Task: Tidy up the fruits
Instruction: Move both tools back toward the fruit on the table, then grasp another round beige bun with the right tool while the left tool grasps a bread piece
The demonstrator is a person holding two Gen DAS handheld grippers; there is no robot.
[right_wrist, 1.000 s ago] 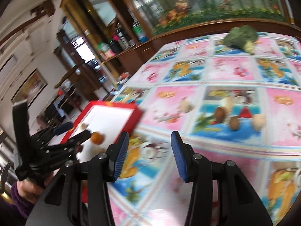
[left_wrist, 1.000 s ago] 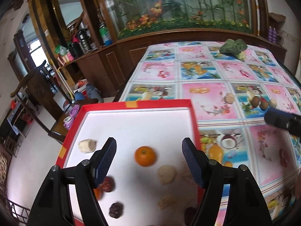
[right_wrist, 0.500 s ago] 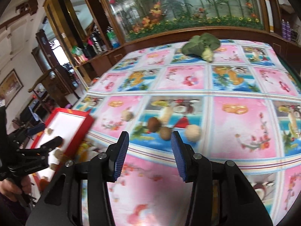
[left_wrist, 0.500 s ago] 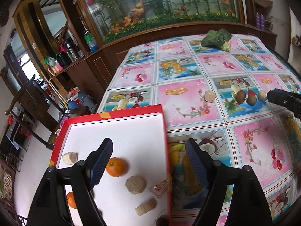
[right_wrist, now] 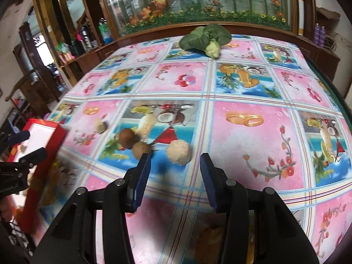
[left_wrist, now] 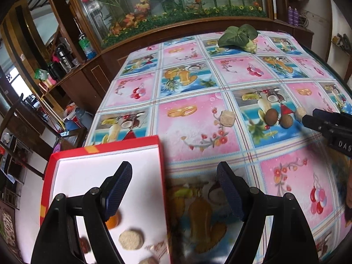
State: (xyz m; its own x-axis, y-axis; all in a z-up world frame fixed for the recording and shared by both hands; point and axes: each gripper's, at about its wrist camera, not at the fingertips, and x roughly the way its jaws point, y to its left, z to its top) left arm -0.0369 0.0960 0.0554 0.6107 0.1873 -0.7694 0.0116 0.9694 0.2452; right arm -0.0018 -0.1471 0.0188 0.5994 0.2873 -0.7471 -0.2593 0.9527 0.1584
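Observation:
My right gripper (right_wrist: 175, 161) is open and empty, just short of a pale round fruit (right_wrist: 178, 149). Two brown round fruits (right_wrist: 127, 137) (right_wrist: 140, 150) lie left of it, and a tan lump (right_wrist: 100, 125) lies further left. In the left wrist view the same group shows as brown fruits (left_wrist: 272, 116) (left_wrist: 286, 121), the pale fruit (left_wrist: 300, 112) and the tan lump (left_wrist: 227, 118). My left gripper (left_wrist: 175, 180) is open and empty over the right rim of the red tray (left_wrist: 161, 154). An orange (left_wrist: 112, 221), a tan disc (left_wrist: 131, 239) and a dark red fruit (left_wrist: 84, 244) lie in the tray.
A leafy green vegetable (right_wrist: 205, 38) lies at the table's far end. The fruit-print tablecloth (right_wrist: 242, 92) covers the table. A wooden cabinet with a glass flower display (left_wrist: 176, 6) stands behind. The table drops off at the left, with chairs and clutter below.
Both grippers have moved right and forward. The left one has shifted from over the tray's middle to its right rim. The right one has closed in on the loose fruits.

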